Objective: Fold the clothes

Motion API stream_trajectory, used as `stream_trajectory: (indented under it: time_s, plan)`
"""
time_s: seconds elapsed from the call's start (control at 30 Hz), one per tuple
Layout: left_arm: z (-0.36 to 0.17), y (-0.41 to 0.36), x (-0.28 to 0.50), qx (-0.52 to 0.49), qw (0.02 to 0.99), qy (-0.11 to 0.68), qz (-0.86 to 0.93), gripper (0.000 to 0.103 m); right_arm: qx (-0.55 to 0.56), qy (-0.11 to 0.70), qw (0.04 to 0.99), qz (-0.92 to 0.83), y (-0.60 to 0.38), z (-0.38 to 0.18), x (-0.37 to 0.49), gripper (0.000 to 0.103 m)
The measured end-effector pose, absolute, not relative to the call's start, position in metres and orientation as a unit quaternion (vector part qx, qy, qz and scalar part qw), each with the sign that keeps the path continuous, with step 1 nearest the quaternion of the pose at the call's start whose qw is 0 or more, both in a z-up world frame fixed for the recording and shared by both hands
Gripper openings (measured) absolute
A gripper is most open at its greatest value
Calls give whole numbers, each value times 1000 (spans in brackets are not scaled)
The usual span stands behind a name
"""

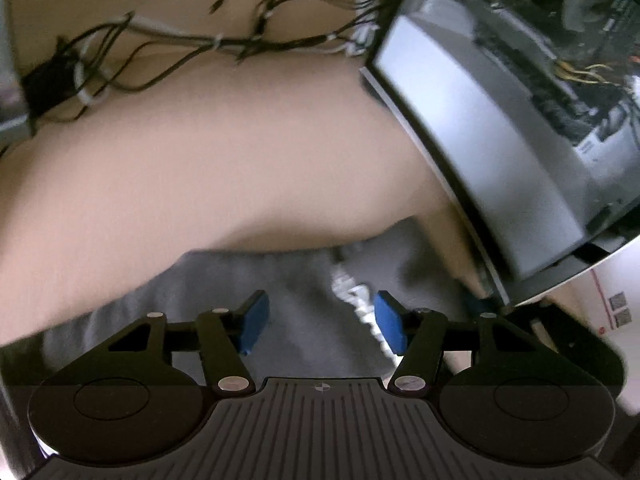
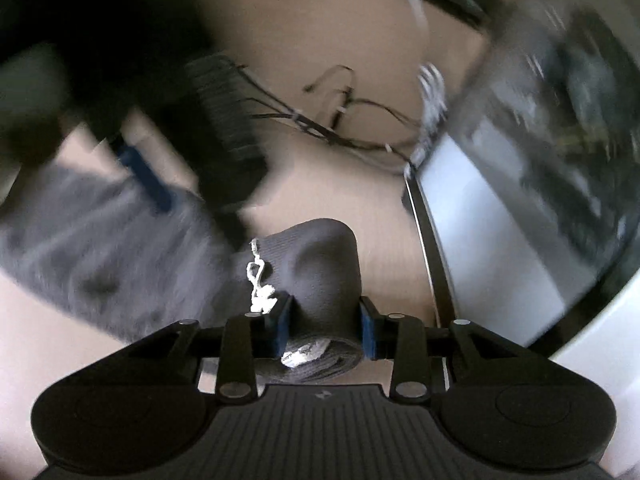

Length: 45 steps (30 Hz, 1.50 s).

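Beside computer case [image 2: 500,220], on tan table [image 1: 200,180], grey garment [image 2: 100,252] lies spread; right gripper [image 2: 326,322] clamped on bunched waistband fold, likely carrying it over; left gripper [image 1: 316,320] apart above cloth, gripping nothing.

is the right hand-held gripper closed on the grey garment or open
Closed on it. In the right wrist view the right hand-held gripper has a bunched fold of the grey garment pinched between its blue pads.
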<state>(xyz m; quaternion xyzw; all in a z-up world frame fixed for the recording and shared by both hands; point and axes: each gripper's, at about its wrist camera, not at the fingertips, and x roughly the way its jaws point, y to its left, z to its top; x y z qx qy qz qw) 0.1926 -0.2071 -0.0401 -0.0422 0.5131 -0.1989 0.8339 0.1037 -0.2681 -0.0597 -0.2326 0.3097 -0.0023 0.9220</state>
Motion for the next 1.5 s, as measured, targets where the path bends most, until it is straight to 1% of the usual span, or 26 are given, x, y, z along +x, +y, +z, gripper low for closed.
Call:
stream_trajectory:
  time_s: [0.1,0.13,0.23,0.4,0.47,0.57,0.63,0.7,0.77,0.8,0.87,0.93,1.1,1.3,1.5]
  plan:
    - [-37,-219,196,-48,829,514,-214,59,-271,302,914,-4,-257,-63,100,34]
    - [-38,-224,197,-45,829,514,-216,56,-278,300,913,-5,-255,-64,100,34]
    - [-41,-237,198,-27,830,514,-215,53,-295,296,909,-3,-251,-64,97,35]
    - [-45,-234,202,-30,832,515,-203,53,-270,295,916,18,-258,-60,92,37]
    - [-47,-230,204,-25,835,514,-193,53,-233,297,925,37,-265,-54,91,39]
    - [-50,-223,203,-8,842,512,-170,53,-141,306,939,66,-284,-41,92,41]
    - [-57,-218,203,4,843,517,-148,49,-64,315,944,75,-302,-35,95,45]
    - [-65,-210,204,-2,838,528,-137,49,9,325,942,79,-318,-31,100,48]
    - [-70,-203,203,-17,833,536,-134,49,42,341,937,60,-328,-37,107,49]
    - [-69,-201,203,-21,833,536,-133,49,36,345,936,50,-328,-40,109,48]
    - [-66,-199,201,-26,836,532,-135,50,16,349,936,35,-324,-45,111,37]
    - [-61,-197,198,-29,839,525,-136,51,-31,341,939,35,-312,-46,105,35]
    - [-41,-198,192,-32,849,505,-150,52,-174,304,935,58,-272,-54,89,33]
    - [-31,-209,187,-35,846,503,-170,52,-272,275,919,74,-243,-57,79,33]
    - [-41,-231,191,-26,834,518,-189,52,-378,247,886,100,-220,-70,72,33]
